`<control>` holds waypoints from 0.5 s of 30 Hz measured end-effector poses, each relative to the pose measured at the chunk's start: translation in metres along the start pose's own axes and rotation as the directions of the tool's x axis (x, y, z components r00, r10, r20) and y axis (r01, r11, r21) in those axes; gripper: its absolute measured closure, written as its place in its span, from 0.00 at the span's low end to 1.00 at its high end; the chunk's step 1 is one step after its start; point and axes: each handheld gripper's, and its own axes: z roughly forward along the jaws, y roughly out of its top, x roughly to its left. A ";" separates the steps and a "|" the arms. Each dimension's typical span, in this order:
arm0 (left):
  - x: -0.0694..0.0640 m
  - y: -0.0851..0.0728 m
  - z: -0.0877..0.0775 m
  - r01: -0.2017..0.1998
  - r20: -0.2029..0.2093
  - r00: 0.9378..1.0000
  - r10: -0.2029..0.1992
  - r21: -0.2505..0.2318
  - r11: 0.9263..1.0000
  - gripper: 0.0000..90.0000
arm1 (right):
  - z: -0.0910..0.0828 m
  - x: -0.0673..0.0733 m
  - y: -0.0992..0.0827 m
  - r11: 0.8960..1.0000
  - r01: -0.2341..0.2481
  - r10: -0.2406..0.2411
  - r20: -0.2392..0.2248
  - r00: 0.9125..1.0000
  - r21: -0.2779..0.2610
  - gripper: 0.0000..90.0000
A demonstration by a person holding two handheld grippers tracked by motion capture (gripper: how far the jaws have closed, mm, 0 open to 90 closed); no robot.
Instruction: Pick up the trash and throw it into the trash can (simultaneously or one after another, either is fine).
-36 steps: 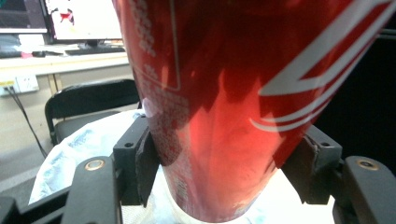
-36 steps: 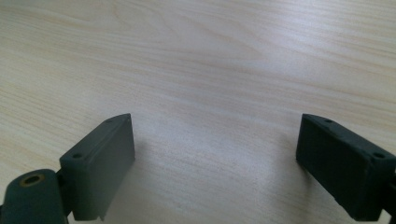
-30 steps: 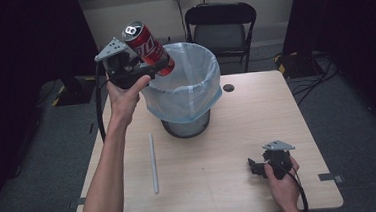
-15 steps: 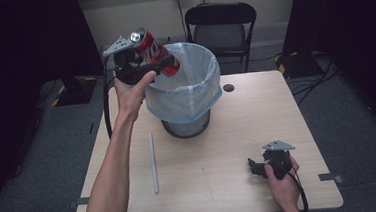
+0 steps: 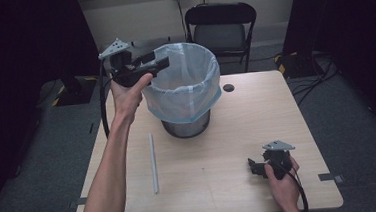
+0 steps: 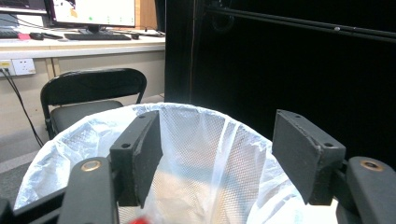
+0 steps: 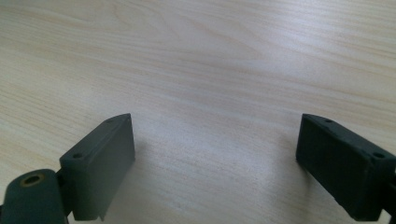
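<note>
1. Wooden table (image 5: 231, 183) in a dim room with a chair (image 5: 223, 31) behind it. The bin (image 5: 187, 128) with its bag (image 5: 187, 86) stands mid-table towards the back, and a stick (image 5: 153, 163) lies in front of it.
2. Left tongs (image 5: 157, 64) hang over the bin's left rim, pointing across the mouth. The jaws are apart with nothing between them, though they've just been closing a little.
3. Right tongs (image 5: 254, 165) rest low at the near right corner, gaping wide over bare wood and holding nothing.
4. Looks like the drop-into-the-bin step to me. The next move is probably lifting the left tongs clear without snagging the bag, then going down for the stick.
5. Hard to see: there's a red sliver (image 6: 140, 220) at the bottom edge of the left gripper view, down in the bag and cut off, so I can't say what it is. From the high view, the bin's inside is hidden.
</note>
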 end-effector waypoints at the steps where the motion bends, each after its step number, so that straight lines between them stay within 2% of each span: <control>1: 0.000 0.000 -0.001 0.000 0.002 1.000 0.000 0.001 1.000 0.36 | 0.000 0.000 0.000 1.000 0.001 -0.001 0.000 1.000 0.000 0.12; 4: -0.001 0.001 -0.004 0.002 0.008 1.000 -0.002 0.001 1.000 0.35 | 0.000 0.000 0.000 1.000 0.000 0.000 0.000 1.000 0.000 0.12; 15: -0.003 0.002 -0.016 -0.019 -0.015 1.000 0.019 0.009 1.000 0.25 | 0.000 0.000 0.000 1.000 0.001 -0.001 0.000 1.000 0.000 0.12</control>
